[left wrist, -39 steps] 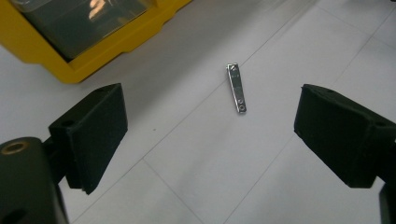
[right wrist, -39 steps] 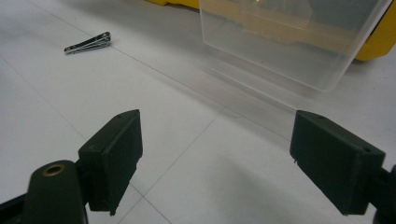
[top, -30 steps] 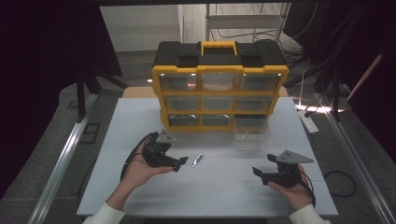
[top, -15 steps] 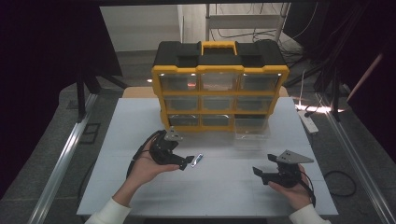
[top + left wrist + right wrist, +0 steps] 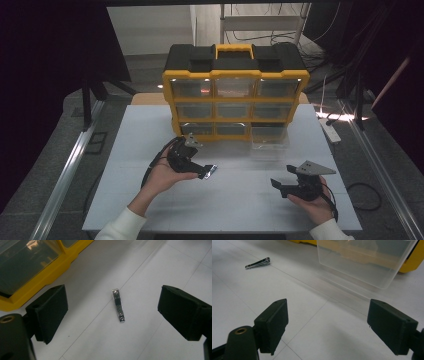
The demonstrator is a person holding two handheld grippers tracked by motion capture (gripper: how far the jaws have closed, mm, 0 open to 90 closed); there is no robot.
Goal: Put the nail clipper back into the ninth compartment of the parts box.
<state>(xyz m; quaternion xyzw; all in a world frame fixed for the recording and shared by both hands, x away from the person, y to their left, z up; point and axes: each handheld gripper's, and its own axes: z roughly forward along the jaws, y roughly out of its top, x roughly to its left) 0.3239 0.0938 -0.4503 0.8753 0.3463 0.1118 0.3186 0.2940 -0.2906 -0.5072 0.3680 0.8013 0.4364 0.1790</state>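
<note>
A small silver nail clipper (image 5: 118,305) lies flat on the white table, a short way in front of the yellow and black drawer organizer (image 5: 235,95). My left gripper (image 5: 120,312) hovers over it, open, with one jaw on each side of the clipper and neither touching it. From above, that left gripper (image 5: 204,172) is just left of the clipper (image 5: 213,170). My right gripper (image 5: 280,186) rests open near the table's front right, holding nothing. Its own view has the clipper (image 5: 258,263) far off at upper left.
A clear plastic drawer (image 5: 270,142) stands on the table in front of the organizer's bottom right slot, also ahead of my right gripper (image 5: 362,262). The white table (image 5: 150,135) has bare room at left and front centre. A power strip (image 5: 331,131) lies at its right edge.
My left gripper has moved right and forward across the table until its open jaws straddle the nail clipper. The right gripper has stayed put.
</note>
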